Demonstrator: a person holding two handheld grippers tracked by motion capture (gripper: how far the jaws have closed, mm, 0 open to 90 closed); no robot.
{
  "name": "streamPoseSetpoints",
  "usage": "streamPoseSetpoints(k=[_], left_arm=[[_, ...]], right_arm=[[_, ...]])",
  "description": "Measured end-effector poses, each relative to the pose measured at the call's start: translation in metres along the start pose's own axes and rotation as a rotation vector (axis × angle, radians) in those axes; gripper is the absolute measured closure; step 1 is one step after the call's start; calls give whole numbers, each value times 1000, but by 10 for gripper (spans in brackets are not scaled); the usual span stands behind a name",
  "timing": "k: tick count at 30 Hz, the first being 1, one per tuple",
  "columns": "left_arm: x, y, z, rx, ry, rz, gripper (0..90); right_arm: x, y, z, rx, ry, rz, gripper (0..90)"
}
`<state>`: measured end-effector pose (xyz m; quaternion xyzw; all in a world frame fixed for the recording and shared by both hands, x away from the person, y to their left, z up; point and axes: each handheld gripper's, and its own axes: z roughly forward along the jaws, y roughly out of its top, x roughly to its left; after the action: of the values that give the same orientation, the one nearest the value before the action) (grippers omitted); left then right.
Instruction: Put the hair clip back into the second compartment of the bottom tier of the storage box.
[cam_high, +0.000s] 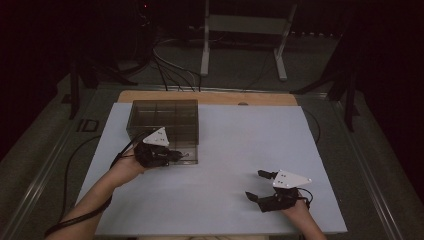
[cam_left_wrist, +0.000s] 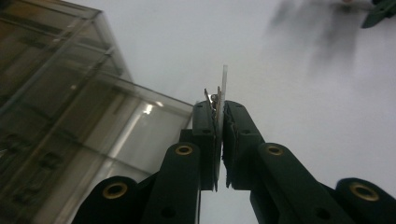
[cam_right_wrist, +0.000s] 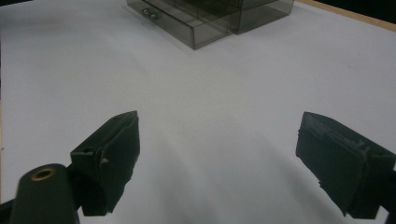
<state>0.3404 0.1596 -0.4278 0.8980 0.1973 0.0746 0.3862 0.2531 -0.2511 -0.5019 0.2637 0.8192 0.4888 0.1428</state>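
A smoky clear plastic drawer box (cam_high: 162, 120) stands on the white table sheet (cam_high: 240, 135) at the left, with one low drawer (cam_high: 186, 156) pulled out at its front. My left gripper (cam_high: 180, 155) hovers over that drawer, shut on a thin flat piece. In the left gripper view the piece (cam_left_wrist: 224, 79) shows edge-on, sticking up past the pads of the left gripper (cam_left_wrist: 218, 112), with the box (cam_left_wrist: 70, 93) to its left. My right gripper (cam_high: 256, 185) rests open near the front right of the sheet. The right gripper (cam_right_wrist: 217, 140) has nothing between its jaws and faces the open drawer (cam_right_wrist: 187, 25).
The sheet's wooden back edge (cam_high: 210, 97) runs behind the box. Cables (cam_high: 170, 70) and a white stand (cam_high: 240, 30) lie on the floor beyond the table. A cable (cam_high: 75, 220) trails from the left forearm over the sheet's front left corner.
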Motion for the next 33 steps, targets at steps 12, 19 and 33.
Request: streamPoseSetpoints(k=[12,19,33], left_arm=[[10,-5,-11,-3,78,-101,837],[13,-9,-18,-8,147,-122,836],[24,-23,-27,-15,220,-211,831]], right_arm=[[0,0,0,0,0,1,135],[1,0,1,4,4,-1,135],[0,0,1,2,0,1,135]])
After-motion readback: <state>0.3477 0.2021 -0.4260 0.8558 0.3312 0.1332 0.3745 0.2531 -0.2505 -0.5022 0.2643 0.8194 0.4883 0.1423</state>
